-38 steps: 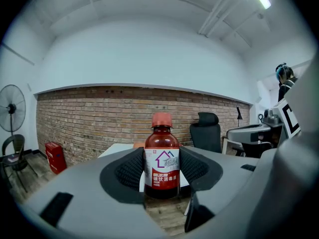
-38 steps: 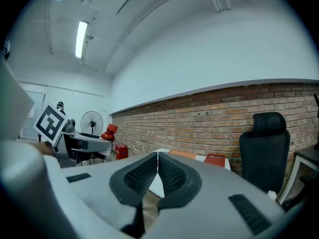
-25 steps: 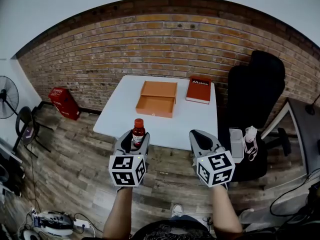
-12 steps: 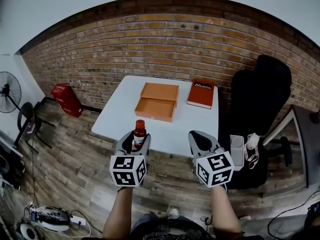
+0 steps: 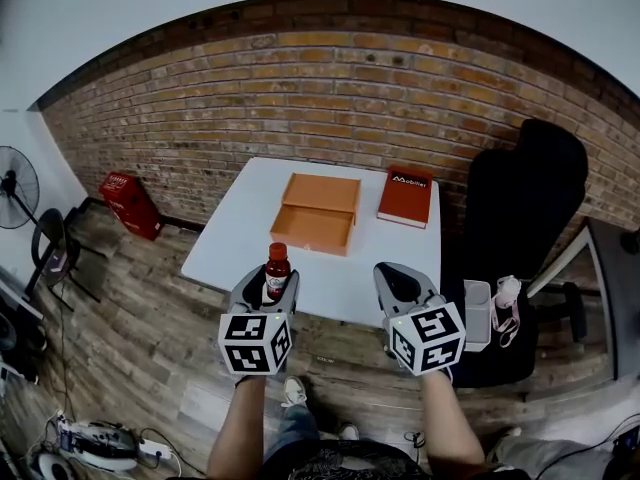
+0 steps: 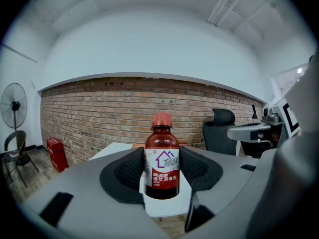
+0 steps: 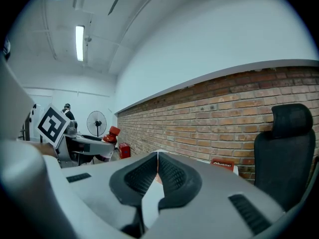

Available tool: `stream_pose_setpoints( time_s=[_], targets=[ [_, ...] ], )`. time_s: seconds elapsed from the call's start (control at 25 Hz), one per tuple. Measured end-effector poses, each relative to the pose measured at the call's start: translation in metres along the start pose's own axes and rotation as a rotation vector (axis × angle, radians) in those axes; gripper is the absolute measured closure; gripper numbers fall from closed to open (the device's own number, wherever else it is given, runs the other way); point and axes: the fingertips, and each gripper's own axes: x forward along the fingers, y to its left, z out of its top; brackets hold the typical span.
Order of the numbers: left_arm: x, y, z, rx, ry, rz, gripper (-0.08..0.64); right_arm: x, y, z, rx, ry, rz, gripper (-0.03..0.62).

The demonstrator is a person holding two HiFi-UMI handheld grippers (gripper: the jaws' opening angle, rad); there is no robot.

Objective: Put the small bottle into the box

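Since 1 second ago you've stepped closer: the table (image 5: 235, 243) and orange box (image 5: 318, 213) sit larger in the head view. Your left gripper (image 5: 275, 280) has its jaws clamped on the small bottle (image 5: 277, 266), which stands upright at the table's near edge, well short of the box. Your right gripper (image 5: 395, 273) has its jaws pressed together, empty. The pads hold only the label band, so a jolt mid-reach could tip the bottle, or its base could clip the box's near wall.

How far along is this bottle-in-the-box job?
Done: the small bottle is picked up, clamped upright in the left gripper. In hand: it hangs by the near edge of the table. Left: carry it over the open orange box, which looks empty, and release. The right gripper is shut, holding nothing.
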Motion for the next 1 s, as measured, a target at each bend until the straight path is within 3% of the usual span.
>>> stream_pose_setpoints(
  time_s=[0.52, 1.0],
  targets=[
    [0.085, 0.061, 0.021, -0.004, 0.008, -0.061, 0.327, 0.095, -0.020, 0.016, -0.001, 0.019, -0.061, 0.571],
    [0.154, 0.115, 0.046, 0.002, 0.012, -0.175, 0.327, 0.172, -0.022, 0.041, -0.010, 0.035, -0.158, 0.571]
  ],
)
